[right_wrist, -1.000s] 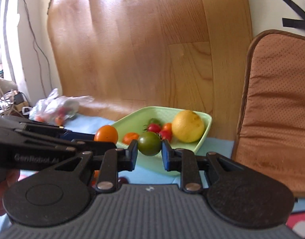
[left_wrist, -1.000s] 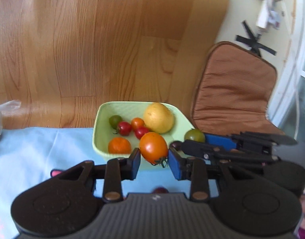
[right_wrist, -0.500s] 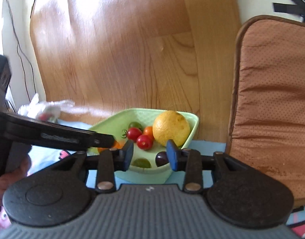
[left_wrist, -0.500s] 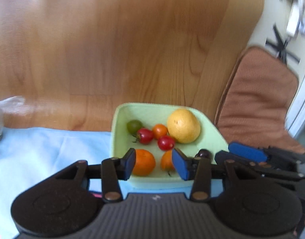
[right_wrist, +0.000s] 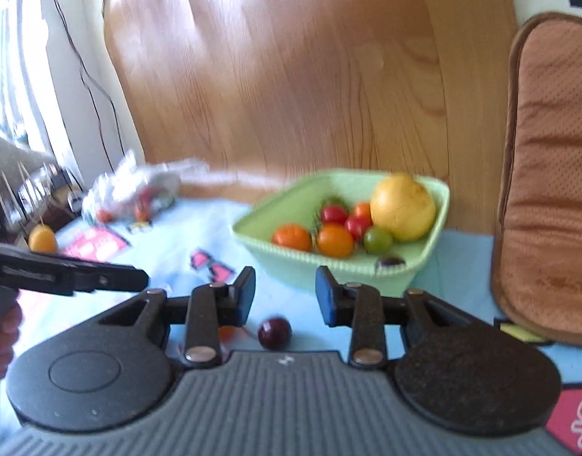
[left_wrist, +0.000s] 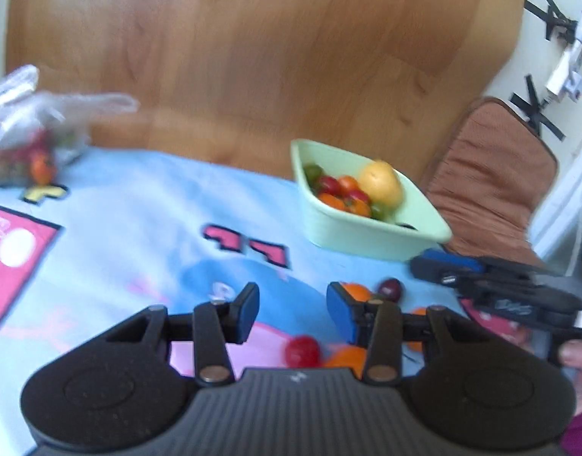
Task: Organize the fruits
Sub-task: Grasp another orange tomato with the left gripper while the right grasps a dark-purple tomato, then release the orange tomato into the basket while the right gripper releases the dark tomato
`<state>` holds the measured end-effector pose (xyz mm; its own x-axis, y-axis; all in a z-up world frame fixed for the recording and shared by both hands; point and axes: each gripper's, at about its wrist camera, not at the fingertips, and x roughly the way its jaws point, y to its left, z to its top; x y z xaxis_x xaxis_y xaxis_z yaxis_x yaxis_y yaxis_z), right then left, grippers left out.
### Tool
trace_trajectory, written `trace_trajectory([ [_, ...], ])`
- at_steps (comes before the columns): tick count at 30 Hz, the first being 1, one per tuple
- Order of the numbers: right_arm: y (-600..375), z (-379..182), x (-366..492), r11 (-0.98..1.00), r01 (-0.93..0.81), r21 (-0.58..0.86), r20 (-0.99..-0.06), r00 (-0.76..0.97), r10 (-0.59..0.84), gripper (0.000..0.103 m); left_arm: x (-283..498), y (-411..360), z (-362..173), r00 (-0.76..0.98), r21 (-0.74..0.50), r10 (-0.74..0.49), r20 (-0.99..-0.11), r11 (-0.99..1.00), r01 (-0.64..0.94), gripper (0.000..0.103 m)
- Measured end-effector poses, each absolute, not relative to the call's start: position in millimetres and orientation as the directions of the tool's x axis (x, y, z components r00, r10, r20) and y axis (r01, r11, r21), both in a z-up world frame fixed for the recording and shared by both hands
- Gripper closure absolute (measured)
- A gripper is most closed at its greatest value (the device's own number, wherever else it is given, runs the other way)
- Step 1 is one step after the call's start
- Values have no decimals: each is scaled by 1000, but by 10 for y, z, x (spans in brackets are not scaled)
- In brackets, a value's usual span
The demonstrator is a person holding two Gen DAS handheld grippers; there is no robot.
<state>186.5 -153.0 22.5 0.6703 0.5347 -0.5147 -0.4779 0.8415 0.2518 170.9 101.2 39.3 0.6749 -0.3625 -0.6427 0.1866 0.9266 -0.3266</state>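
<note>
A: Pale green bowl (right_wrist: 437, 205) on a light blue patterned cloth (left_wrist: 146, 205), set against a wooden panel (right_wrist: 291, 76).

B: Inside the bowl?

A: Large yellow citrus (right_wrist: 403, 207) at the far right corner. Beside it, red cherry tomatoes (right_wrist: 333, 214), an orange tomato (right_wrist: 334, 241), a mandarin (right_wrist: 293, 237), a green tomato (right_wrist: 377, 240), and a dark purple fruit (right_wrist: 389, 262) tucked against the near rim.

B: Loose fruit outside it?

A: A dark plum (right_wrist: 274, 332) on the cloth, just in front of the right gripper (right_wrist: 285, 296), low between its fingers and not touched by either. From the left wrist view, a red tomato (left_wrist: 303, 345) and orange fruit (left_wrist: 357, 292) near the left gripper (left_wrist: 293, 313), the orange one partly hidden behind the gripper's right blue pad.

B: Gripper states?

A: Both spread wide, holding nothing. Blue pads (left_wrist: 249, 309) well apart on each.

B: Relative positions?

A: Right gripper visible at the right edge of the left wrist view, near the bowl's corner. Left gripper visible at the left edge of the right wrist view, held in a hand (right_wrist: 4, 338).

B: Further out?

A: Clear plastic bag (right_wrist: 133, 190) with more small fruit at the cloth's far left, blurred. A yellow fruit (right_wrist: 43, 239) beyond it. Brown padded cushion (right_wrist: 553, 174) upright to the right of the bowl. Cables down the pale wall at left.
</note>
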Motion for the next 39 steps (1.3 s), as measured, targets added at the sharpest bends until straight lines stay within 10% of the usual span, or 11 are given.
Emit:
trace_trajectory([
  [14, -1490, 74, 1964, 804, -519, 289, -608, 550, 573, 79, 2131, 355, 204, 511, -252, -373, -775, 923, 291, 65],
  [39, -1670, 179, 2175, 904, -380, 194, -392, 815, 427, 70, 2800, 45, 384, 649, -271, -366, -668, 931, 246, 66],
])
